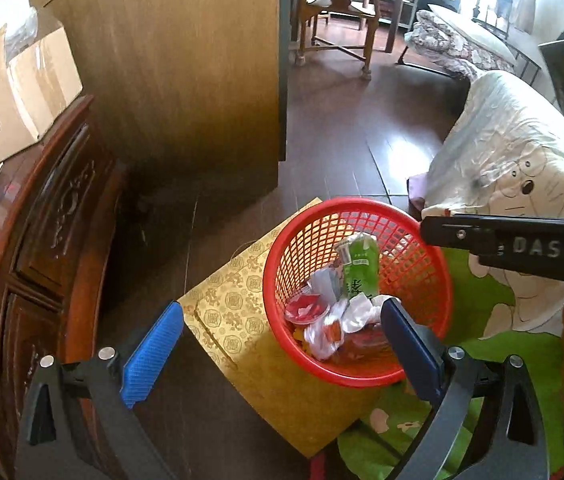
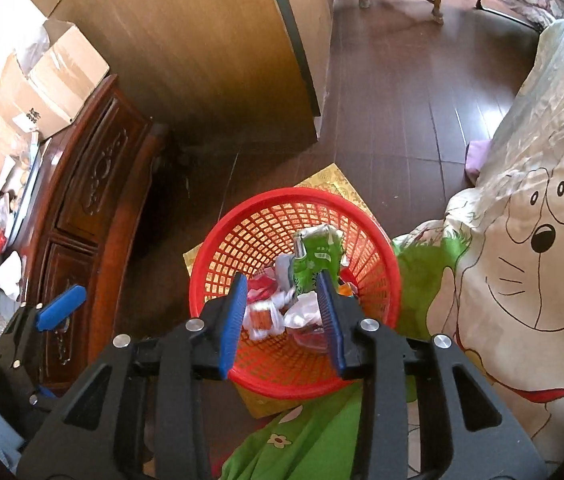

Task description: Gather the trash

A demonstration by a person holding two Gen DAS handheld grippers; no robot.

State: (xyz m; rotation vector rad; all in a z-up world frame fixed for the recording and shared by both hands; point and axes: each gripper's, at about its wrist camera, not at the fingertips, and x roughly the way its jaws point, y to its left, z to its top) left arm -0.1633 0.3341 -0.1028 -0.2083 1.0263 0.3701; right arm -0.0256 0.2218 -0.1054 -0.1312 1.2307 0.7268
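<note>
The red basket (image 2: 298, 216) stood on the floor beside the bed, holding a green carton (image 2: 316, 258) and wrappers. Above it the right gripper (image 2: 284, 312) hung partly apart, empty. The left gripper (image 1: 273, 344) gaped wide, empty. Only the left view showed a chair (image 1: 338, 12).

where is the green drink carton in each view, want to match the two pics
Left wrist view: the green drink carton stands tilted in the red mesh basket, right of centre, above the crumpled wrappers.
Right wrist view: the carton sits near the middle of the frame, in the same basket, just beyond the right tool.
Shared landmark: the gold patterned mat under the basket.
</note>
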